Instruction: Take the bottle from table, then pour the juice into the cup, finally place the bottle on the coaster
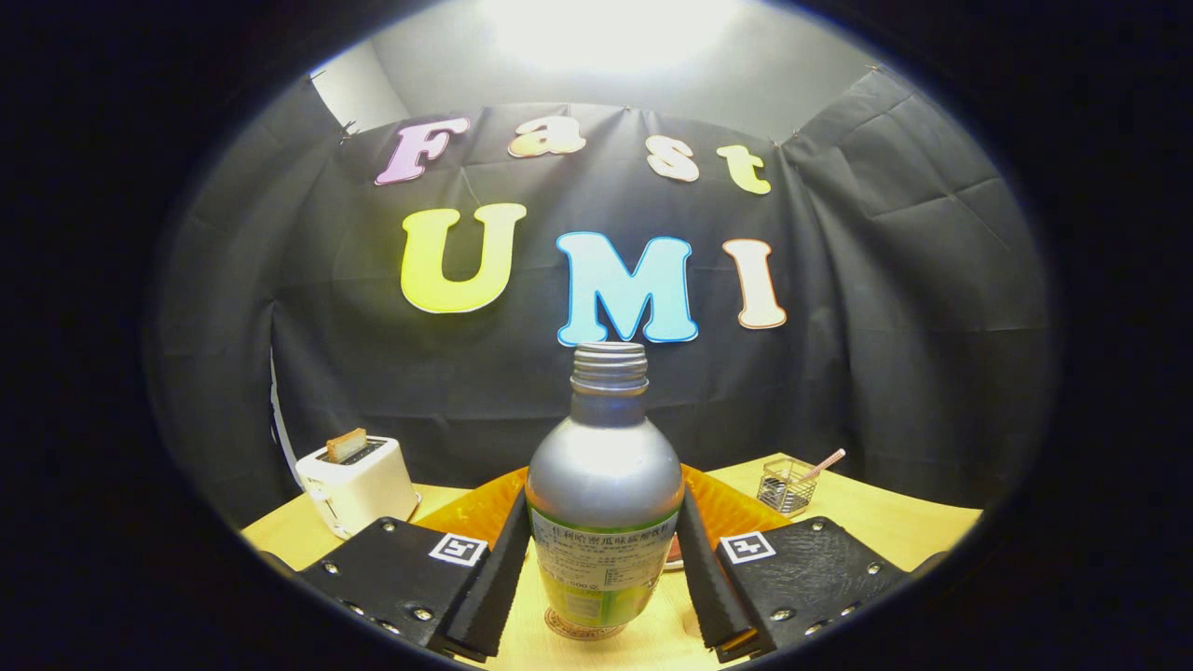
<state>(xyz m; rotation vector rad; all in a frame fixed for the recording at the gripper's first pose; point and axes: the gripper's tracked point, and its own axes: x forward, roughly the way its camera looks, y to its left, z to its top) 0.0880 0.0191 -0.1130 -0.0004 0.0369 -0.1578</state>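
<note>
bottle (604,494) stands upright between my gripper (604,578) fingers, both pressing its labelled sides, its base over a round coaster (582,628) on the wooden table (895,527). i see an orange mat (736,508) behind it, further off a white toaster (357,485) and a small wire holder (786,485).

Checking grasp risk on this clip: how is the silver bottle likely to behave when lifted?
The bottle looks rigid, so it should not buckle. Its smooth, rounded body may slip or twist between the gripper fingers, which flank its label. It is tall on a narrow base, so a sideways nudge could tip it.
</note>
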